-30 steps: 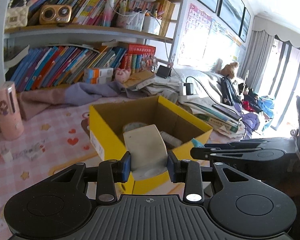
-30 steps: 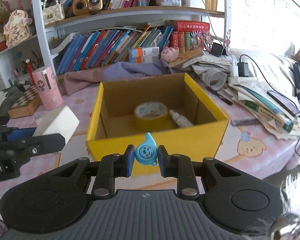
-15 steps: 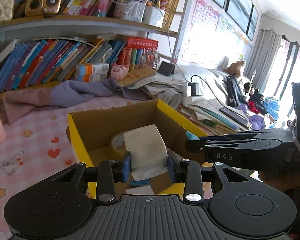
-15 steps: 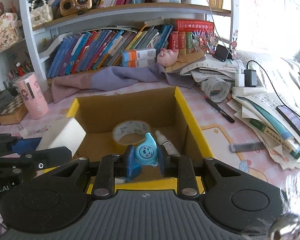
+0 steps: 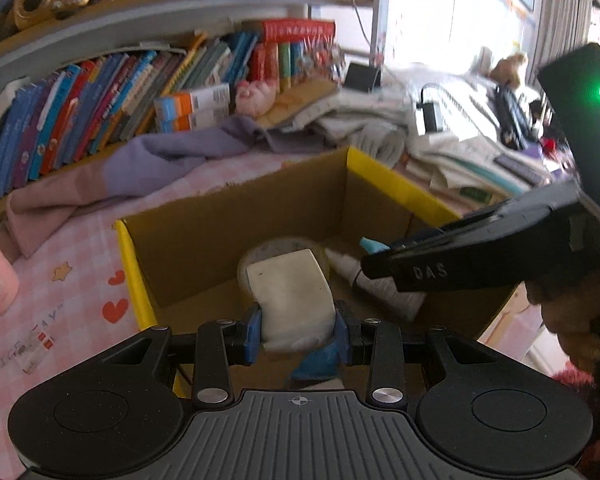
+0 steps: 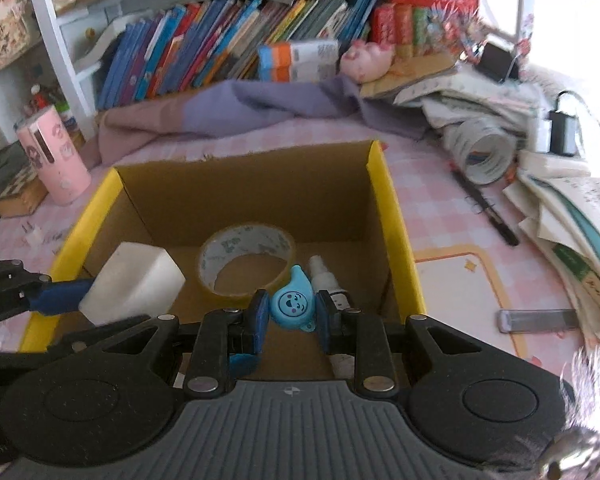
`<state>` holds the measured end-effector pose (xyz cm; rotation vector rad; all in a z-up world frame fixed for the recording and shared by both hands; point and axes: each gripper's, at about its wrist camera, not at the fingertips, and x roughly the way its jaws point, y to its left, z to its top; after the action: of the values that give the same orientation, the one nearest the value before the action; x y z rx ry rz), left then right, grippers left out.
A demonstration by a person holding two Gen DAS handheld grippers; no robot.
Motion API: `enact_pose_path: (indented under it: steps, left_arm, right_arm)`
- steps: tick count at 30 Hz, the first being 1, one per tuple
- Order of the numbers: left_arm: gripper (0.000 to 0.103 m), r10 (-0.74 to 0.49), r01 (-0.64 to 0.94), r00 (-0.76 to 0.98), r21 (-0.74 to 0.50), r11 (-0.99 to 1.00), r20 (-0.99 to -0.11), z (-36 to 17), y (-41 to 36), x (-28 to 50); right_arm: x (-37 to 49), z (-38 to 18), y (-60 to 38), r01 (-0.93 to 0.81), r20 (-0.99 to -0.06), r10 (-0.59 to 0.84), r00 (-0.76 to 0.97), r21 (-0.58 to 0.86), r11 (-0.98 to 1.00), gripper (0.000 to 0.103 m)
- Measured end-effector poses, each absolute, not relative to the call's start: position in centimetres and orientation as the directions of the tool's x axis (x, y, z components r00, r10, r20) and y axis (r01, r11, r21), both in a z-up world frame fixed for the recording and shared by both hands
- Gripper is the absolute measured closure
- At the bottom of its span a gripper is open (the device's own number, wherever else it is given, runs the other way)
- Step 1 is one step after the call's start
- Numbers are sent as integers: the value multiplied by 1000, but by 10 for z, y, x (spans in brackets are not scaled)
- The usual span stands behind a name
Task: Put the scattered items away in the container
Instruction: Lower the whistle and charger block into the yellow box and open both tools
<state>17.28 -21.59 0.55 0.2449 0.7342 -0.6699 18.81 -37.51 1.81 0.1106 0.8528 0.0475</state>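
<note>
Delivery step: left tool (image 5: 298,326) clamps the white block (image 5: 290,294), right tool (image 6: 289,314) pinches the blue charm (image 6: 293,302), both over the yellow box (image 6: 396,236); next, release.

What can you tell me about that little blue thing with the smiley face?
The little blue thing is a small, teardrop-shaped piece that looks like smooth plastic, light blue, with a darker smiling face printed on its round front and a pointed tip slanting up. It is pinched at both sides between the blue-padded fingers of the right gripper, held over the open cardboard box, just in front of the tape roll and spray bottle inside.
</note>
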Motion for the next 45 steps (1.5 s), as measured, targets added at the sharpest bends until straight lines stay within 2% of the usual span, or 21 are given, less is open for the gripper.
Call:
enact_pose_path:
  steps: [13, 22, 25, 27, 29, 33, 38, 45]
  left_arm:
    - [68, -412, 658, 508, 32, 753, -756, -11, -235, 178]
    - [65, -411, 645, 533, 41, 763, -740, -8, -233, 174]
    - [63, -417, 631, 564, 47, 774, -713, -2, -229, 170]
    - [52, -421, 617, 591, 49, 785, -688, 2, -225, 167]
    - [47, -421, 603, 615, 54, 796, -667, 6, -220, 164]
    - [37, -418, 574, 656, 55, 817, -629, 12, -210, 158]
    - [31, -413, 536, 706, 53, 843, -575, 21, -195, 149]
    - [30, -414, 512, 735, 40, 858, -537, 26, -176, 137]
  right_arm:
    - [215, -1, -374, -94, -806, 170, 567, 142, 985, 80]
    - [216, -3, -374, -95, -808, 187, 559, 162, 982, 79]
    - [213, 0, -375, -90, -795, 190, 576, 170, 981, 74]
    - [210, 3, -375, -86, -783, 192, 592, 175, 981, 71]
    - [206, 7, -376, -81, -765, 195, 614, 184, 980, 66]
    - [198, 16, -374, -76, -730, 189, 657, 185, 980, 63]
    - [188, 27, -368, -78, -691, 173, 702, 166, 983, 58]
    - [174, 35, -353, -84, -664, 158, 731, 143, 986, 57]
